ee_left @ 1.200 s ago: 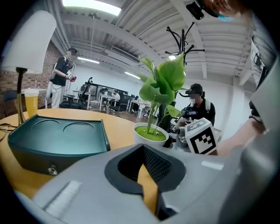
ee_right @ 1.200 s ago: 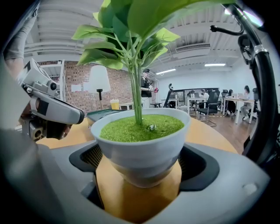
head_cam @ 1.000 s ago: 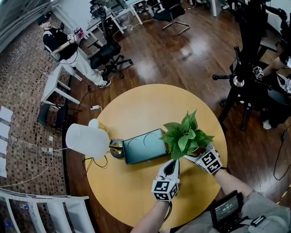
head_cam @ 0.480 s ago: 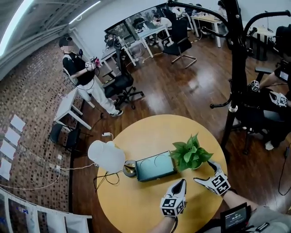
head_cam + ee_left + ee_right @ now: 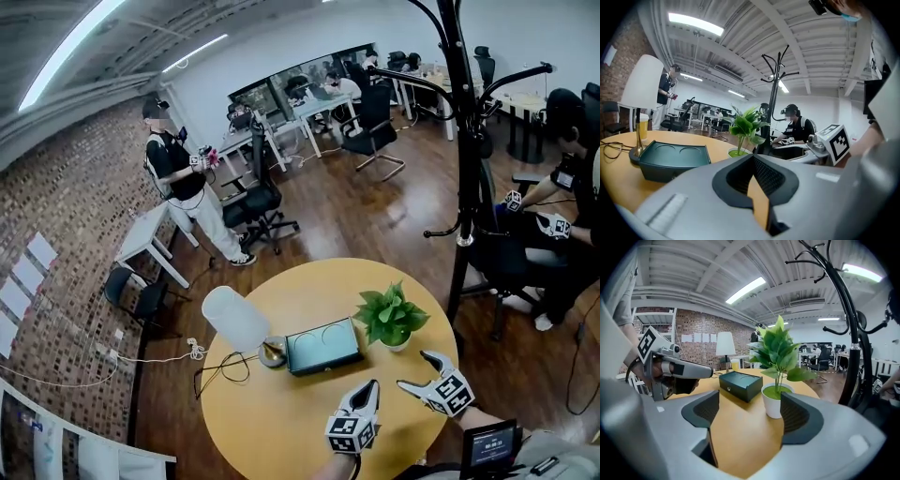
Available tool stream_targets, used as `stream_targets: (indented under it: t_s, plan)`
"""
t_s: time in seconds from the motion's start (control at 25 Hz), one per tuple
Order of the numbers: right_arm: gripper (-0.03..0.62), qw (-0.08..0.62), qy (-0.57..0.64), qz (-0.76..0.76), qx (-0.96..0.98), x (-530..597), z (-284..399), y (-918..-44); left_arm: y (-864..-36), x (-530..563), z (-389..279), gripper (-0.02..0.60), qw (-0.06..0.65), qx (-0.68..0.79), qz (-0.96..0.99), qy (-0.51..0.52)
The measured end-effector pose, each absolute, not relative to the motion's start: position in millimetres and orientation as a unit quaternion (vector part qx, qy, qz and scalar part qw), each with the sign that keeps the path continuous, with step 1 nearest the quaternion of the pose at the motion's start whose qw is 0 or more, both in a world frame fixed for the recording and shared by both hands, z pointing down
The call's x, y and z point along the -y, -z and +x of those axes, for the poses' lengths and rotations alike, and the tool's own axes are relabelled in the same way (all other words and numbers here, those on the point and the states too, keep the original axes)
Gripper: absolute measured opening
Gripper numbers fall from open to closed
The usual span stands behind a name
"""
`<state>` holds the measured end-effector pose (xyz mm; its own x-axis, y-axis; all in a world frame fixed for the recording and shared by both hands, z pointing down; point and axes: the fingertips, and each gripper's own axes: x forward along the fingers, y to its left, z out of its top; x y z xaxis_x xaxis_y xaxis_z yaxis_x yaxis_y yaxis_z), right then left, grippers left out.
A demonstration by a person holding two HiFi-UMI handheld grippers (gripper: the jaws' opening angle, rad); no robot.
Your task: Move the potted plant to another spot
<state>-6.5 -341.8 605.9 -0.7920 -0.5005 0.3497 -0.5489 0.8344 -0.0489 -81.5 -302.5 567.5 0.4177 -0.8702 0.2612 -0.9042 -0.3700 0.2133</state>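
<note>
The leafy potted plant (image 5: 391, 319), in a smooth white round pot, stands at 2 o'clock on your round wooden worktop (image 5: 281, 412). Your right gripper (image 5: 419, 370) has its fingers apart, just closing, holding nothing. Your left gripper (image 5: 372, 384) has its fingers almost together, empty.

We are seeing bright light coming from ceiling strips (image 5: 66, 56) at upper left, glaring off the wood floor (image 5: 380, 214); edges are bending, and gripper-view corners are going black.
</note>
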Motion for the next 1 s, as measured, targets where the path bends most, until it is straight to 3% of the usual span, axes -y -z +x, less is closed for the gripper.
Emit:
stream_targets:
  t_s: [0.2,0.84,1.0]
  plan:
    - [0.318,0.145,-0.066,0.281,0.946,296,-5,-567,-535,265,-80,-0.003,0.145,0.53,0.835,-0.022]
    - [0.155,0.11,-0.059,0.314,0.941,123,3,-503,-489,114,-73,-0.003,0.12,0.514,0.849,0.021]
    - [0.074,0.115,-0.066,0.327,0.936,89,11,-503,-484,84,-68,-0.003,0.123,0.505,0.853,0.033]
